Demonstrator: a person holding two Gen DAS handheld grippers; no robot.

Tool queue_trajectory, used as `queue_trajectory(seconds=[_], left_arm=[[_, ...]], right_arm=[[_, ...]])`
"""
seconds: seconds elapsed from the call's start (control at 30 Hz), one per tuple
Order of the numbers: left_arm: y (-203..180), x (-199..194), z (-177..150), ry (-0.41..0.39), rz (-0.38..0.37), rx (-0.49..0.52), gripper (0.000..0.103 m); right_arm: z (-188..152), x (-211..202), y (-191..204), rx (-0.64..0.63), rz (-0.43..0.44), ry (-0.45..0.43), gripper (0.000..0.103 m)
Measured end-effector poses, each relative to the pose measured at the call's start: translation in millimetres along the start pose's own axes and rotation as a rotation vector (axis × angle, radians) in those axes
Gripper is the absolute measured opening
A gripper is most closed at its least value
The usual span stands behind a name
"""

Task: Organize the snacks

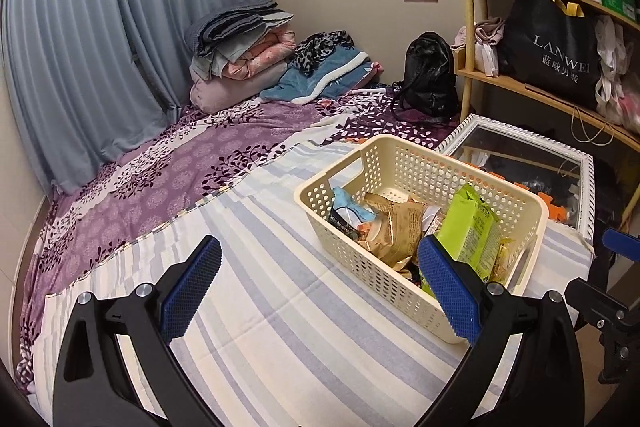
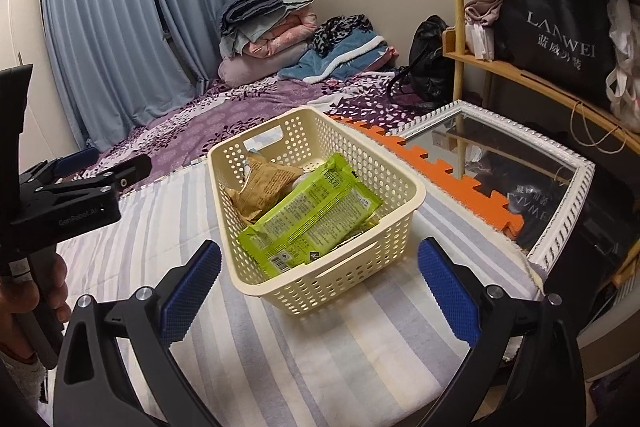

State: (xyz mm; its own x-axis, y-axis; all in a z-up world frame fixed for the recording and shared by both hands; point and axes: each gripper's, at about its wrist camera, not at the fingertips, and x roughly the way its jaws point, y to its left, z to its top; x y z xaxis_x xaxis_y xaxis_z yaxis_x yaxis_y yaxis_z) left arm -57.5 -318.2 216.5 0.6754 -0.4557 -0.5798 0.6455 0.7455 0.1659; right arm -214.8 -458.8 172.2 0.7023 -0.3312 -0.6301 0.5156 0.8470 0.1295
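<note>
The snacks sit in the cream basket (image 2: pixel 320 267) on your striped sheet (image 2: pixel 280 347). A big green pack (image 2: pixel 312 223) lies on top, and a brown pack (image 2: pixel 260 187) is tucked behind it. Your right gripper (image 2: pixel 319 291) has its fingers spread wide and holds nothing. The basket is just ahead of it, between the two blue pads (image 2: pixel 188 291). Your left gripper (image 1: pixel 319 291) is spread wide too and holds nothing. From there, the basket (image 1: pixel 384 283) sits to the right, and one blue pad (image 1: pixel 448 287) covers part of its near wall. A mirror (image 2: pixel 560 223) lies past the basket's right side.
</note>
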Motion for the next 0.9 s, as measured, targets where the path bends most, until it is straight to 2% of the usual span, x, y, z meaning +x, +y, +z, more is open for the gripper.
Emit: queue_trajectory(seconds=[0.3,0.6,0.8,0.9], left_arm=[[4.7,-9.4,-4.5,-0.017,-0.007,-0.007,0.1],[6.5,-16.1,-5.5,-0.023,-0.004,-0.014,0.1],[8.9,-11.1,-7.9,0.006,-0.008,-0.022,0.1],[8.5,-9.0,-9.3,0.016,0.017,-0.024,0.1]], right_arm=[[-2.0,-5.1,11.7,-0.069,-0.046,-0.027,0.098],[0.4,-7.9,20.9,-0.097,-0.027,-0.033,0.098],[0.4,-6.6,26.0,-0.108,-0.02,-0.033,0.098],[-0.2,-6.0,28.4,-0.116,-0.026,-0.035,0.098]])
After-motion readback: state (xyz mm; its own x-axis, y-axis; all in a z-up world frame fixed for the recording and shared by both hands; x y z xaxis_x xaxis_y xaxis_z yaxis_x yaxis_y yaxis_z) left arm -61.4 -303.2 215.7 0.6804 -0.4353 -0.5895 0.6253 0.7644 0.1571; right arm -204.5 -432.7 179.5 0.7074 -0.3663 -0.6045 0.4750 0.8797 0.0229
